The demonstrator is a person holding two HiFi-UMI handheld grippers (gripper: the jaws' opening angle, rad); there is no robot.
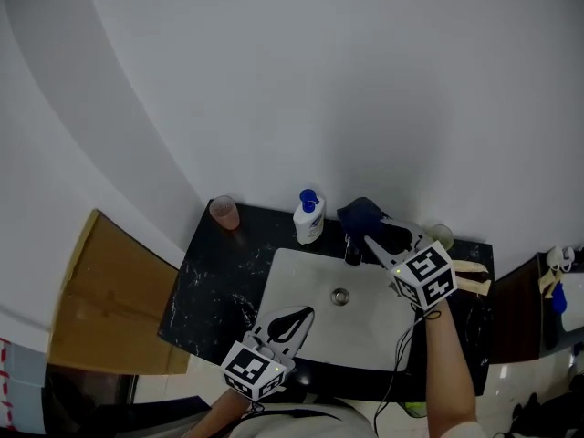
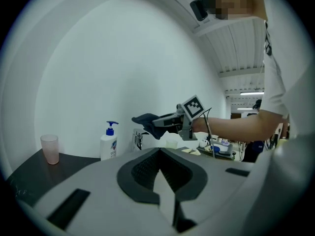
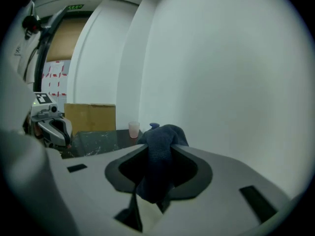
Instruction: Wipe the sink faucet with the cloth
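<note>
Left to right: box (image 1: 109, 299) beside the dark counter (image 1: 205, 281); pink cup (image 1: 224, 213) at the counter's back corner; left gripper (image 1: 306, 315) over the front of the white sink (image 1: 292, 276), jaws together with nothing between them; soap bottle (image 1: 309, 217) behind the sink; faucet (image 1: 352, 249); right gripper (image 1: 370, 230), jaws clamped on 1 dark blue cloth (image 1: 359, 212), which hangs just above the faucet.
</note>
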